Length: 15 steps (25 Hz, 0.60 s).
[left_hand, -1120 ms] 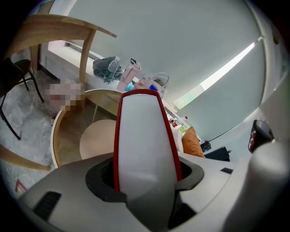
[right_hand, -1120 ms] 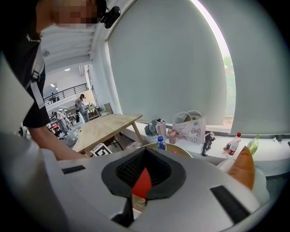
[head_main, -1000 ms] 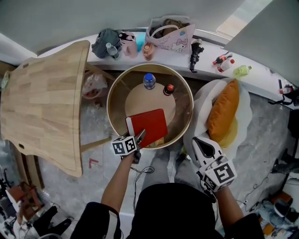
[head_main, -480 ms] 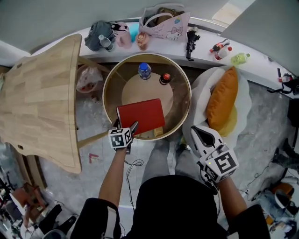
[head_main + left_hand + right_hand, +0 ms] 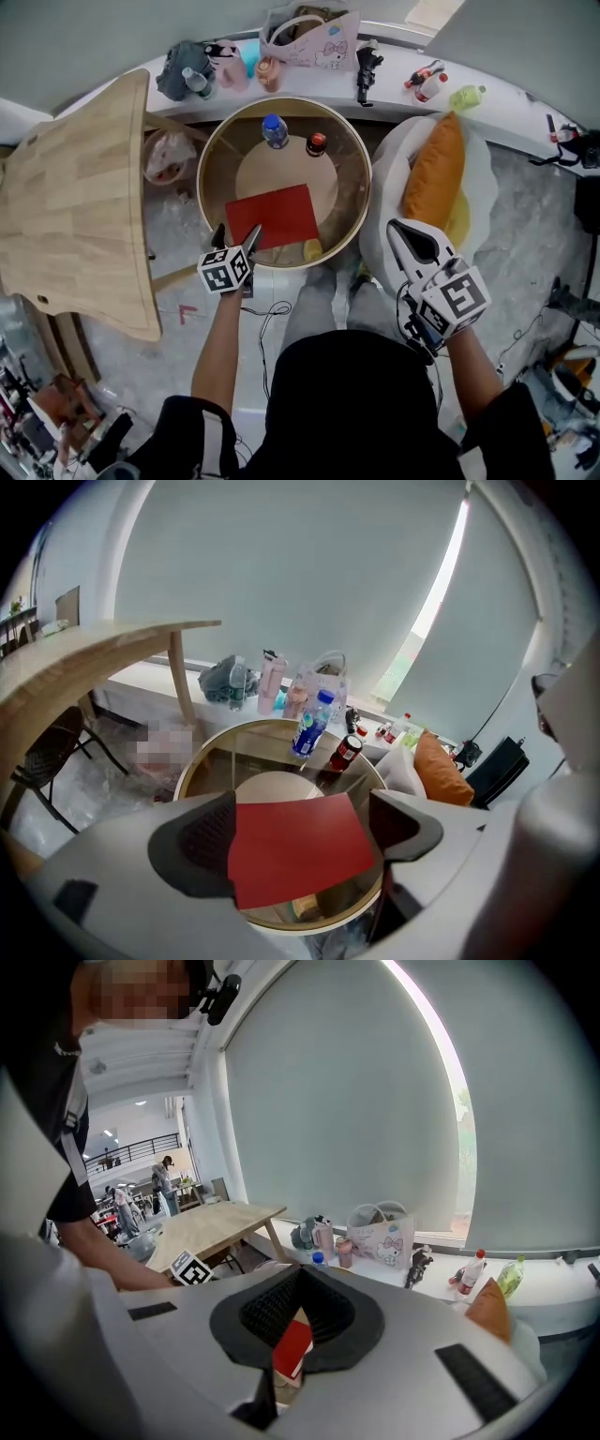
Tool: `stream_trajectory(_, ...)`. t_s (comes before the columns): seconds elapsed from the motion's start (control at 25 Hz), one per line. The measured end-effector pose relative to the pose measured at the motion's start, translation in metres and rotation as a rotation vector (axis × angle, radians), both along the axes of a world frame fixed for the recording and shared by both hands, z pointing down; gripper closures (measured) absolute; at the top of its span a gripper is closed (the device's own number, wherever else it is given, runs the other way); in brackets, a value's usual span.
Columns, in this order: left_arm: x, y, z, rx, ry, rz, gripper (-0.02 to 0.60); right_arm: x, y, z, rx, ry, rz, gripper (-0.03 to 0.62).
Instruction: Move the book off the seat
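Note:
The red book [image 5: 274,214] lies flat on the round glass table [image 5: 211,150], toward its near side; in the left gripper view the book [image 5: 309,860] shows beyond the jaws. My left gripper [image 5: 234,239] hovers over the book's near left corner, and its jaws have just been opening. They stand wide apart in the left gripper view [image 5: 302,829], and the pads press on nothing. My right gripper [image 5: 405,234] is shut and empty by the near rim of the white seat [image 5: 380,234], which holds an orange cushion [image 5: 433,183]. Its pads meet in the right gripper view [image 5: 298,1316].
A blue-capped water bottle [image 5: 274,131] and a dark red-capped bottle [image 5: 316,143] stand at the table's far side. A wooden tabletop [image 5: 66,206] lies to the left. A sill behind carries a printed bag [image 5: 300,37] and small bottles. A cable trails on the floor [image 5: 272,314].
The left gripper's jaws have opened off the book's corner and it has drawn back toward the table's near left rim. The book now rests on the glass. The right gripper rose slightly.

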State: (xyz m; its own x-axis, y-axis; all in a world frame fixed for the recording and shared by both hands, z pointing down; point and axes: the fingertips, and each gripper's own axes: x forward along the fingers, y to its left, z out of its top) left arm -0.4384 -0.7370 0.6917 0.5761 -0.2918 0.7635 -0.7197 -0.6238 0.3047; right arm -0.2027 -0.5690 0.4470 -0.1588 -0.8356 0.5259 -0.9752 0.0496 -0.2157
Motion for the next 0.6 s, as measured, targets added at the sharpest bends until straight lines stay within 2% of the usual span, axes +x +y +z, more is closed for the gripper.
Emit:
stream_trajectory(0.08, 0.009, 0.002, -0.027, 0.053, 0.041, 0.009, 0.174, 0.006, 0.004, -0.008, 0.024, 0.002, 0.008, 0.585)
stream_trajectory(0.28, 0.036, 0.008, -0.113, 0.271, 0.156, 0.024, 0.433, 0.02, 0.017, -0.033, 0.094, 0.01, 0.019, 0.585)
stream_trajectory(0.4, 0.05, 0.016, -0.164, 0.351, 0.221, 0.011, 0.553, 0.026, 0.027, -0.048, 0.138, 0.01, 0.012, 0.585)
stream_trajectory(0.6, 0.084, 0.067, -0.249, 0.46, 0.302, 0.088, 0.568, 0.038, 0.058, -0.081, 0.208, 0.013, -0.013, 0.585)
